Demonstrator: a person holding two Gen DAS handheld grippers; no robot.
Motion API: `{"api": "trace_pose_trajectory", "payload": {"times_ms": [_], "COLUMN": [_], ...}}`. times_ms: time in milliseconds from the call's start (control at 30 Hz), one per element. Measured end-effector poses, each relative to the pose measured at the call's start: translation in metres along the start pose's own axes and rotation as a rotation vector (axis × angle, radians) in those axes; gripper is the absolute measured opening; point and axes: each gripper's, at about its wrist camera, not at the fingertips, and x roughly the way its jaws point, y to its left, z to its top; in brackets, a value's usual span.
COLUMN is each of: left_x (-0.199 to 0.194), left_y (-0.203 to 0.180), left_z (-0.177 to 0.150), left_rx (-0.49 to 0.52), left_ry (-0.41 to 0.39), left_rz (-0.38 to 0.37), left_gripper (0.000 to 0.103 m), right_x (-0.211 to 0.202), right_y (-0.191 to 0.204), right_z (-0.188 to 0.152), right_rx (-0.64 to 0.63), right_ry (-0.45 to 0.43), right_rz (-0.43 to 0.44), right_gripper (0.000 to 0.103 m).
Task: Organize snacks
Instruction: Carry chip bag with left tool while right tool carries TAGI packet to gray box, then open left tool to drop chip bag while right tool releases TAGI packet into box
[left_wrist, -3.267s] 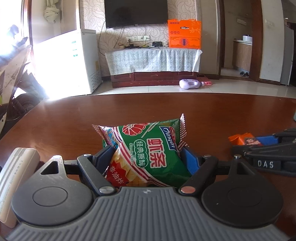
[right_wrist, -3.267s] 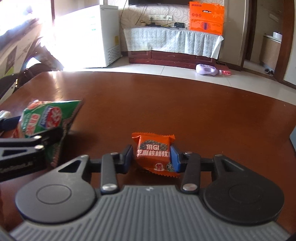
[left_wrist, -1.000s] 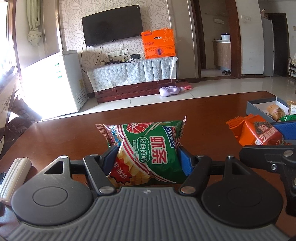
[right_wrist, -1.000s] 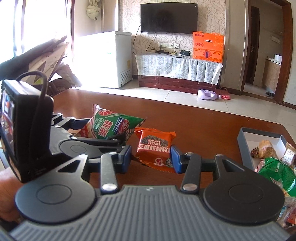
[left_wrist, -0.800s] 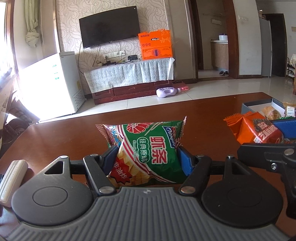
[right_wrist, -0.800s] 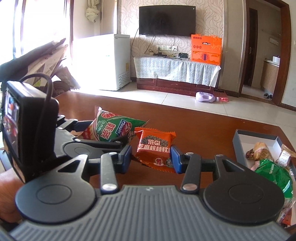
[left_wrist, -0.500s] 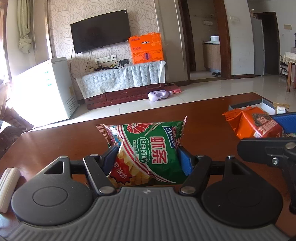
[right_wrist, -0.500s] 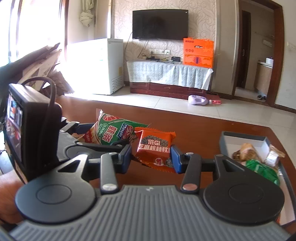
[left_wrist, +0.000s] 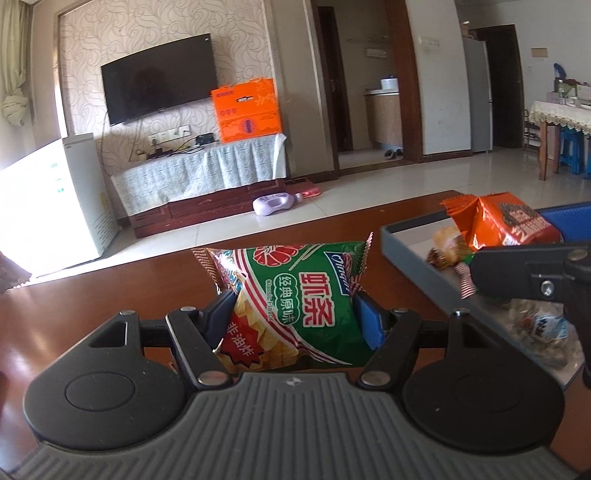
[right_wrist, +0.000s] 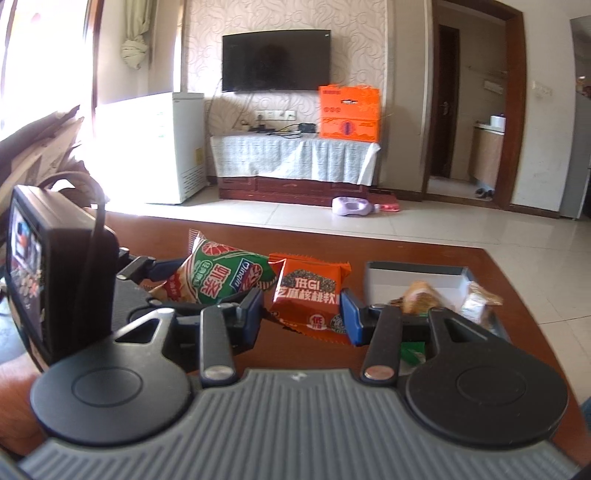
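The left tongs (left_wrist: 291, 317) are clenched on a green snack bag (left_wrist: 295, 295), puffy, with red-and-white stripes, a red badge at its lower corner and white Chinese lettering; it fills the centre of the left wrist view, held above the brown table (left_wrist: 110, 295). The right tongs (right_wrist: 303, 314) grasp a smaller orange packet (right_wrist: 310, 295) with crimped edges and a dark speckled panel, at the centre of the right wrist view. At the right of that frame sits a grey tray (right_wrist: 413, 271) holding wrapped snacks, what looks like a brown bun (right_wrist: 419, 295) among them, though blur makes this uncertain.
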Motion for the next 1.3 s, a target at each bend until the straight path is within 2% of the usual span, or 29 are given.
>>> {"api": "trace_pose_trajectory", "payload": {"times_ms": [267, 467, 833, 933, 1067, 1200, 1300], "left_x": [0.02, 0.048, 0.103, 0.112, 0.122, 0.134, 0.137], "left_y": [-0.059, -0.085, -0.138, -0.149, -0.158, -0.16, -0.16], "left_z": [0.019, 0.036, 0.064, 0.066, 0.063, 0.057, 0.051], "left_rx": [0.007, 0.0, 0.035, 0.058, 0.081, 0.086, 0.093], "left_ry": [-0.032, -0.04, -0.081, -0.091, -0.094, -0.079, -0.09], "left_rz": [-0.072, -0.105, -0.218, -0.272, -0.285, -0.304, -0.313], "left_gripper": [0.074, 0.074, 0.074, 0.075, 0.076, 0.092, 0.096], "right_x": [-0.005, 0.0, -0.006, -0.006, -0.012, -0.008, -0.008], "right_y": [-0.052, -0.086, -0.103, -0.099, -0.094, -0.096, -0.099], "right_z": [-0.013, -0.026, -0.031, -0.032, -0.029, -0.03, -0.029], "right_rx": [0.062, 0.112, 0.113, 0.07, 0.003, 0.002, 0.019], "right_ry": [0.02, 0.057, 0.047, 0.039, -0.018, -0.003, 0.003], "right_rz": [-0.098, -0.156, -0.226, -0.262, -0.328, -0.324, -0.307], "right_gripper": [0.048, 0.048, 0.048, 0.048, 0.048, 0.048, 0.048]}}
